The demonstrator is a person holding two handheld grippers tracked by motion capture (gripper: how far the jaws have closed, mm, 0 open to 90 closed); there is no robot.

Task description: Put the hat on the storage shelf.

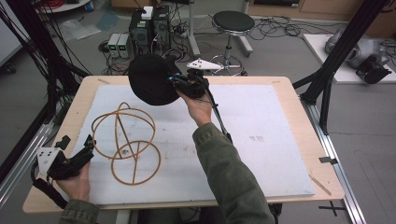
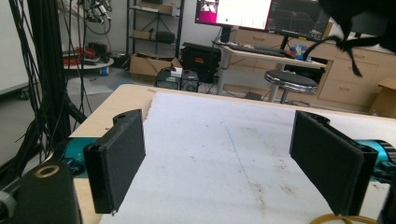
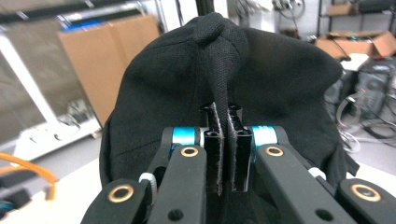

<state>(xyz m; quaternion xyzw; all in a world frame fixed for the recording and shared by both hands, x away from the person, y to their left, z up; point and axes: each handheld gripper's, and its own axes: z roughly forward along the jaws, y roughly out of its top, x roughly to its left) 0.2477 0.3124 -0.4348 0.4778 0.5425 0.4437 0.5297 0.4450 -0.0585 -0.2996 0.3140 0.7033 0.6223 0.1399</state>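
High view: risk of the black cap (image 1: 150, 80) slipping loose, held aloft only by a thin pinch of cloth above the far half of the table (image 1: 280, 140); risk too of its hanging cloth snagging the wicker ring stand (image 1: 125, 142) below and to the left, light enough to tip or skid across the white mat (image 1: 261, 121). Right gripper (image 1: 176, 83) raised over the mat, clamped on the cap's edge. Left gripper (image 1: 89, 142) low at the near left corner, just beside the stand's lower ring, contact unclear.

Left gripper view: jaws spread wide, bare mat between them, nothing grasped; a sliver of the stand's ring (image 2: 337, 218) at the bottom edge, cap (image 2: 359, 18) dangling at upper right. Danger of nudging the ring on any careless closing.

Right gripper view: pads (image 3: 215, 154) pressed nearly together on a narrow fold of the cap (image 3: 154, 98), the rest billowing beyond. Small bite, so a quick swing likely enough to pull it free.
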